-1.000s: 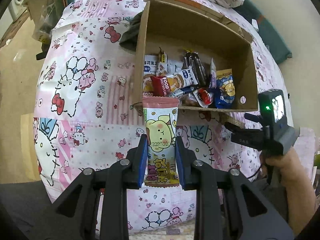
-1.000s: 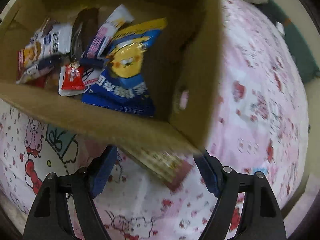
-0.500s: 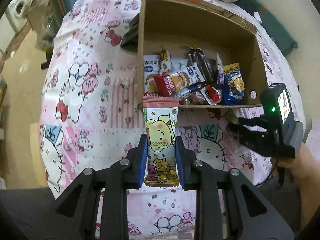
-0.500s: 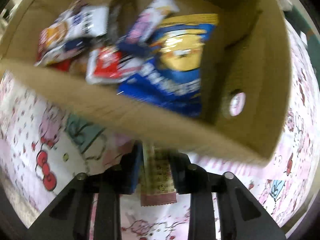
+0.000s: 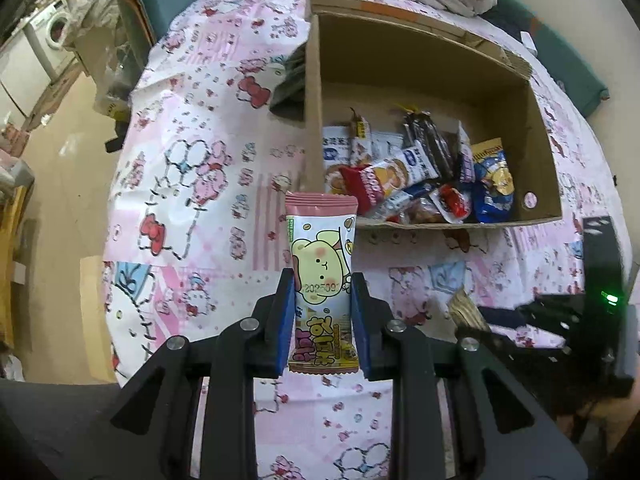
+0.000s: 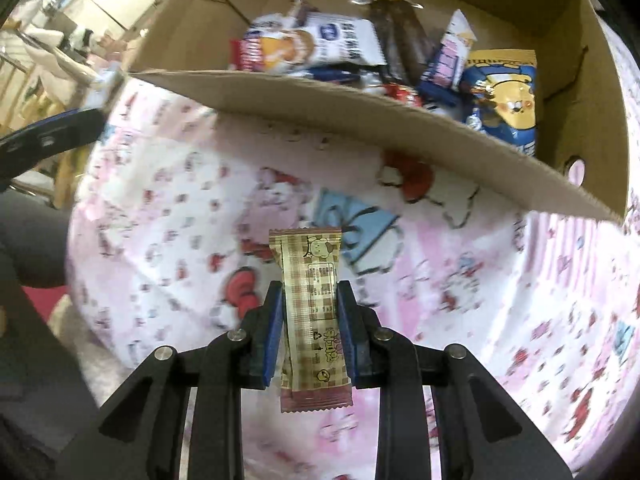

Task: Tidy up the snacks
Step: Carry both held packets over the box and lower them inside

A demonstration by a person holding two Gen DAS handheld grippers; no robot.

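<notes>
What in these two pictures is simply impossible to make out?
- Left wrist view: the bottom of the pink snack packet sits between the left tongs, whose pads cover its side edges.
- Left wrist view: the right tongs are dark and cut off at the frame's edge.
- Right wrist view: the tablecloth is motion-blurred.
- Right wrist view: the cardboard box front wall hides the lower snacks inside.
- Right wrist view: print on the brown checked packet is too small to read.

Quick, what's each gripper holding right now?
Left gripper: closed on the pink snack packet.
Right gripper: closed on the brown checked snack packet.
</notes>
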